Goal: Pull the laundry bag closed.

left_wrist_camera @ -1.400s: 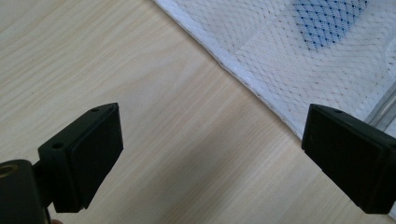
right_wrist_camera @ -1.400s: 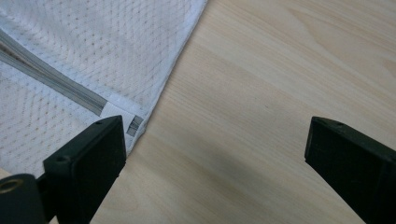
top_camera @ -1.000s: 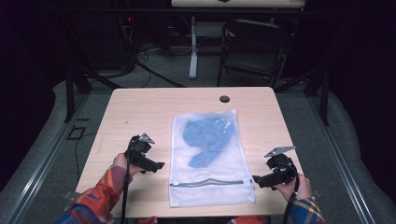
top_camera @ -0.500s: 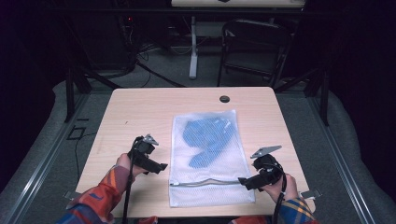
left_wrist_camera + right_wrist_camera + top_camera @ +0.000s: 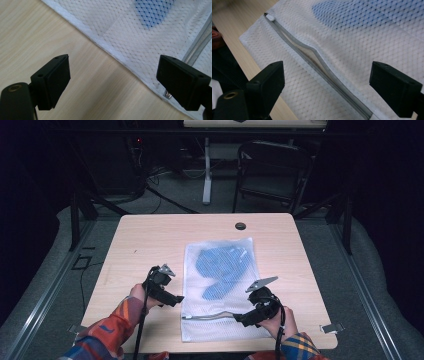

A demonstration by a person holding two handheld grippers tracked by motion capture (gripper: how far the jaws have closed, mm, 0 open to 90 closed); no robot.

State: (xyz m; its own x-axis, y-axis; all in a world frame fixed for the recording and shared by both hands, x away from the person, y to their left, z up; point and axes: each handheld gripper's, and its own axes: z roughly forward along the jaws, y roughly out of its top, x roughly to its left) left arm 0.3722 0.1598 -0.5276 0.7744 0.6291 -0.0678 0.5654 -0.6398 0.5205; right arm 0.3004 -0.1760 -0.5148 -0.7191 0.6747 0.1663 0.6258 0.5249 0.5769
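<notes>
White mesh laundry bag (image 5: 220,290) flat on the wooden table (image 5: 150,240), toward 6 o'clock of the tabletop and a little to 3 o'clock of its middle. Blue garment (image 5: 222,270) inside, seen through the mesh, bunched in the upper half of the bag. Grey zipper (image 5: 212,316) across the bag's near end, running 9 to 3 o'clock in the high view; bowed open partway along in the right gripper view (image 5: 317,62), with its white pull tab (image 5: 270,17) at the far end there.

Right gripper (image 5: 245,319) over the bag's near end at about 5 o'clock, above the zipper line; jaws wide apart, just been closing a little, nothing pinched between them, mesh and zipper lying beneath the gap. Left gripper (image 5: 176,299) at 9 o'clock of the bag, just beside its hemmed edge (image 5: 120,60); jaws also wide, just been closing slightly, straddling bare wood and the bag's border without gripping. Small dark round grommet (image 5: 240,226) near the table's far edge at 12 o'clock, well apart from the bag.
</notes>
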